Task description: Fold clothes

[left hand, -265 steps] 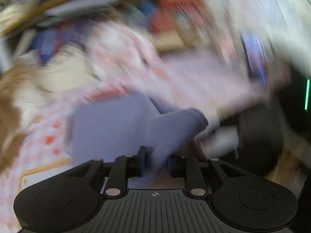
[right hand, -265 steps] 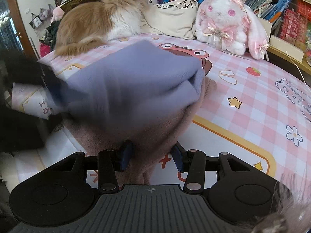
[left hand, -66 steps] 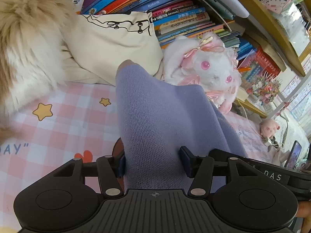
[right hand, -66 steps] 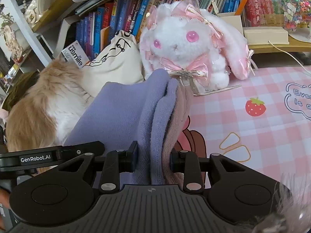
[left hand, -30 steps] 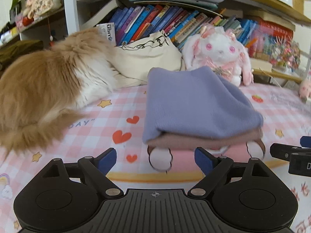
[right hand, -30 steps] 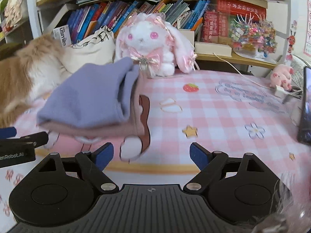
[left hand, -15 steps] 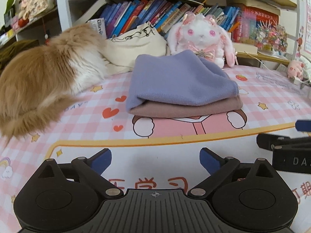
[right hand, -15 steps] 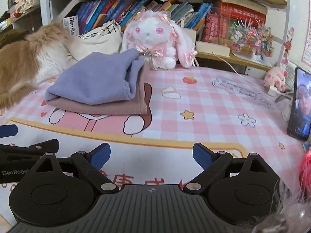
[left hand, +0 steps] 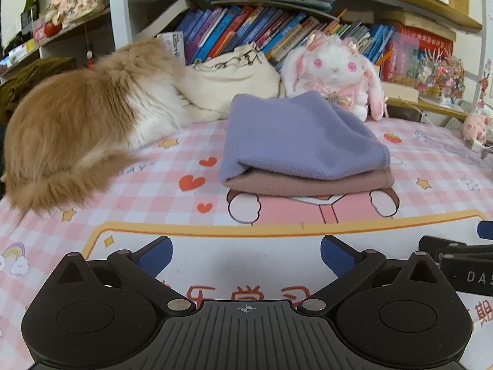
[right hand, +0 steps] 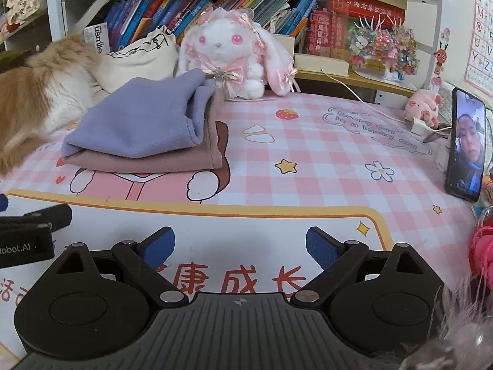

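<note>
**Both jaws standing wide, folded clothes lying ahead on the bench**

We are holding the left gripper (left hand: pixel 245 252) and the right gripper (right hand: pixel 240 245) low over the bench (left hand: pixel 154 203), which is wearing a pink checked mat with cartoon prints. The left jaws are opening to their widest with nothing between them; the right jaws are standing wide and bare as well. Each gripper is showing at the edge of the other's view, just beside it.

Ahead of both sets of jaws, well apart from the blue pads, the folded clothes are lying in a stack: a lilac knit garment (left hand: pixel 295 135) is resting on top of a dusty-pink garment (left hand: pixel 311 183). From the left jaws the stack is sitting straight ahead; from the right jaws it is sitting ahead and to the left.

Left of the stack a fluffy ginger-and-white cat (left hand: pixel 83 123) is lying. Behind the stack a cream cloth bag (left hand: pixel 231 80) and a white plush rabbit (right hand: pixel 228 52) are leaning near a bookshelf (right hand: pixel 185 6). Far right of the right jaws, a phone (right hand: pixel 466 145) is standing upright.
</note>
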